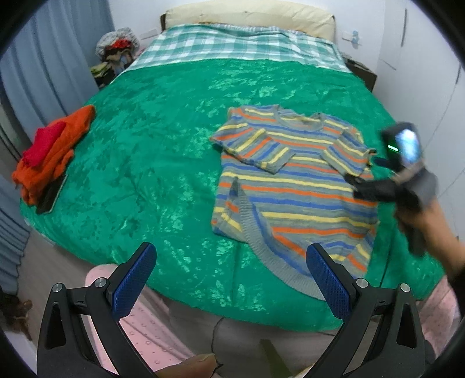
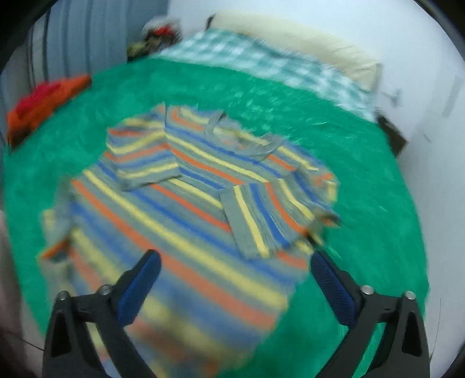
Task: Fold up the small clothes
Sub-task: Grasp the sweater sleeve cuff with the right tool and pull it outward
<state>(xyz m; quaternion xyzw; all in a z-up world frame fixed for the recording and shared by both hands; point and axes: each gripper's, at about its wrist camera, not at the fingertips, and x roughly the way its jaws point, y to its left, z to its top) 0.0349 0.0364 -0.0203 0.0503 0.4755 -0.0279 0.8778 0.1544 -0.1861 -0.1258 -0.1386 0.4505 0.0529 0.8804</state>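
Note:
A striped knit sweater [image 1: 293, 186] in grey, blue, orange and yellow lies flat on the green bedspread [image 1: 162, 162], both sleeves folded in over the chest and its lower left corner turned up. My left gripper [image 1: 231, 276] is open and empty above the bed's near edge, left of the sweater's hem. My right gripper [image 2: 235, 274] is open and empty above the sweater's [image 2: 186, 221] lower right part; this view is blurred. The right gripper also shows in the left wrist view [image 1: 375, 186], over the sweater's right edge.
A pile of orange and red clothes [image 1: 49, 154] lies at the bed's left edge on a dark flat object [image 1: 52, 194]. A checked sheet [image 1: 232, 46] and pillow [image 1: 250, 14] are at the head. A heap of clothes [image 1: 116, 52] sits beyond the bed. Walls lie to the right.

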